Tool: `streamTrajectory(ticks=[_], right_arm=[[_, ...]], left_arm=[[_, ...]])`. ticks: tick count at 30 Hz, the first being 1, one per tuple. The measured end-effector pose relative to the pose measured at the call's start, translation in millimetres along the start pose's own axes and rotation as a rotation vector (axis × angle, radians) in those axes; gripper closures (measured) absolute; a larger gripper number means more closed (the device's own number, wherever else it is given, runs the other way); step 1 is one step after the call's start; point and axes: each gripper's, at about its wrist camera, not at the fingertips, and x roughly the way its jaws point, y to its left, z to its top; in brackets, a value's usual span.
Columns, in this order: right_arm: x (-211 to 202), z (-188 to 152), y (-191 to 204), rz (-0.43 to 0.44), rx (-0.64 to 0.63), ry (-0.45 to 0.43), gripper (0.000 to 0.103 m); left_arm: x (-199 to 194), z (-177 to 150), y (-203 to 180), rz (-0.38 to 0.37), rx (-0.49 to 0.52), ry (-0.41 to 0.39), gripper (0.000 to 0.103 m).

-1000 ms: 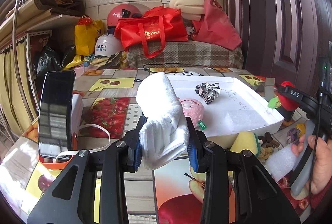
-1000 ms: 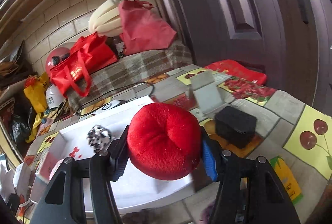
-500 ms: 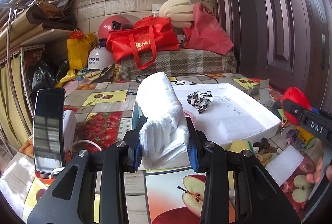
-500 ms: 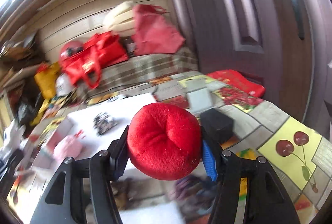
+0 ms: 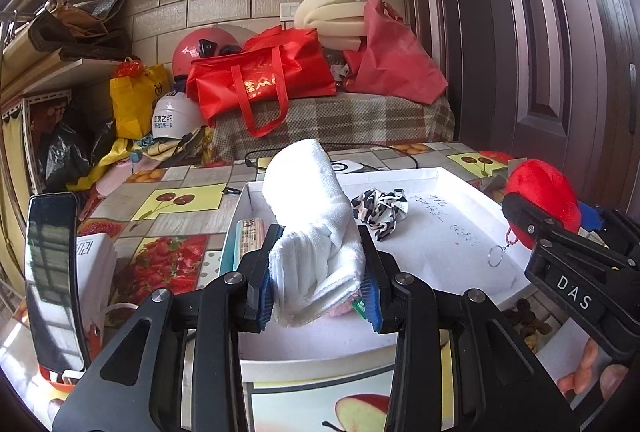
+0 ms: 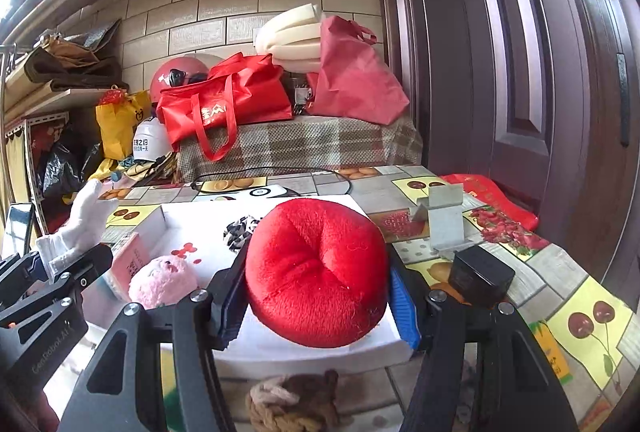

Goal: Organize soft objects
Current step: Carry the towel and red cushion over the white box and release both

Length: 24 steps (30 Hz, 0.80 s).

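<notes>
The left gripper point(image 5: 318, 296) is pinching a rolled white towel point(image 5: 310, 216) and the right gripper point(image 6: 318, 300) a red plush ball point(image 6: 316, 270) above the white tray point(image 5: 460, 232), where releasing both together is risking a collision or overshooting its rim.

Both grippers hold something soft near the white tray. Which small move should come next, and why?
Probably carry the right gripper a little forward and open it, so the red plush ball drops into the white tray. The ball hangs over the tray's near edge, and bare floor lies ahead of it. The left gripper, clamped on the white towel, can follow.
</notes>
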Motion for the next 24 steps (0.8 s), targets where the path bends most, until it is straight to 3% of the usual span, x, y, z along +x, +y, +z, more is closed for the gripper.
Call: streamTrajectory(ticks=[11, 17, 19, 20, 21, 23, 24], right_arm=[[36, 10, 17, -0.018, -0.005, 0.035, 0.040], [59, 13, 20, -0.003, 0.015, 0.102, 0.039], [66, 12, 19, 0.005, 0.022, 0.141, 0.034], [69, 12, 17, 0.001, 0.033, 0.158, 0.027], [71, 12, 14, -0.005, 0.050, 0.171, 0.015], [72, 11, 9, -0.009, 0.081, 0.178, 0.007], [70, 10, 7, -0.009, 0.095, 0.169, 0.000]], left_arm=[[43, 13, -5, 0.007, -0.009, 0.051, 0.068], [65, 11, -9, -0.026, 0.000, 0.171, 0.068], [74, 10, -6, -0.034, -0.023, 0.217, 0.067], [78, 9, -2, -0.033, -0.043, 0.237, 0.059], [80, 8, 2, -0.030, -0.066, 0.248, 0.044], [80, 8, 7, -0.019, -0.099, 0.244, 0.025], [77, 8, 8, -0.028, -0.103, 0.232, 0.022]])
